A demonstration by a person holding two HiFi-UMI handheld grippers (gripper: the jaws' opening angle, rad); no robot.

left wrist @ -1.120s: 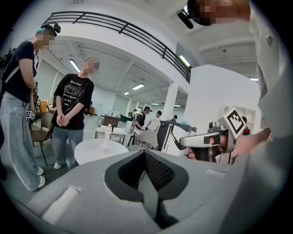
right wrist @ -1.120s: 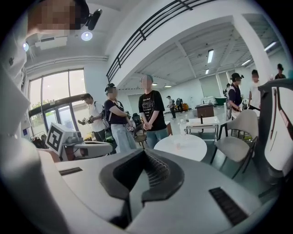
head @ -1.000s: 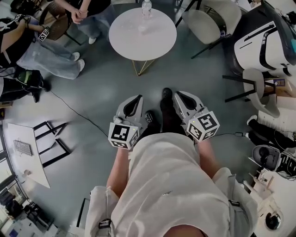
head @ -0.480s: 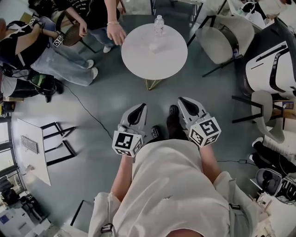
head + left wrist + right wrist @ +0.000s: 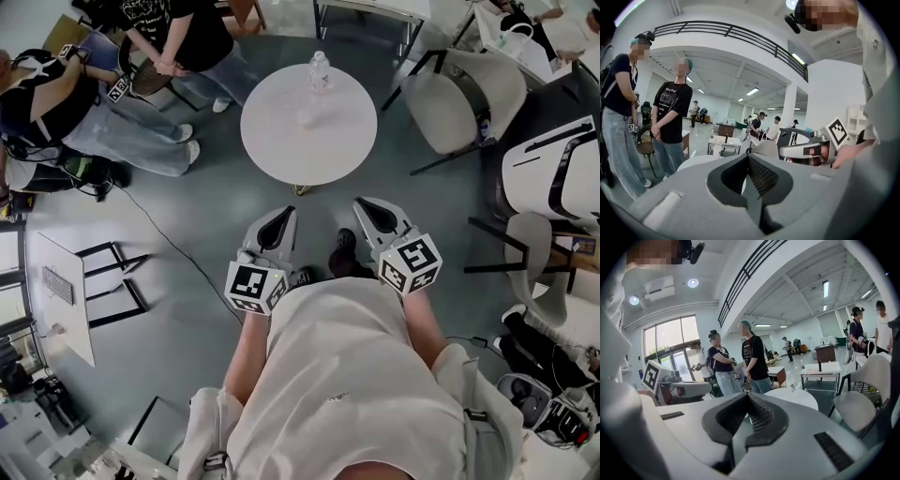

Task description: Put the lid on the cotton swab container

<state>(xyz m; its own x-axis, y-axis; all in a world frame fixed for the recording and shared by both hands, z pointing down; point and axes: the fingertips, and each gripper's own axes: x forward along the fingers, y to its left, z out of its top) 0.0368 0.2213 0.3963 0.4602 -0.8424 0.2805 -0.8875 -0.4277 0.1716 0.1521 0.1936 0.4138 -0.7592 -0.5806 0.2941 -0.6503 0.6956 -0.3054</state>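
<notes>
We stand on a grey floor (image 5: 187, 202) facing a round white tabletop (image 5: 309, 159), which is well apart from us. Two people (image 5: 178, 37) stand beyond its left side, and a pale chair (image 5: 464, 98) sits to its right.

We hold the left tongs (image 5: 280, 215) and the right tongs (image 5: 367, 205) side by side in front of our waist. They are above the floor and short of the tabletop, and both point toward it. Each pair is pressed together, ribbed pads meeting, with nothing pinched between them.

A clear bottle (image 5: 319, 69) stands upright near the tabletop's far edge. Just on our side of it sits the cotton swab container (image 5: 306, 119). It is only a small pale shape from here, and we cannot make out its lid.
</notes>
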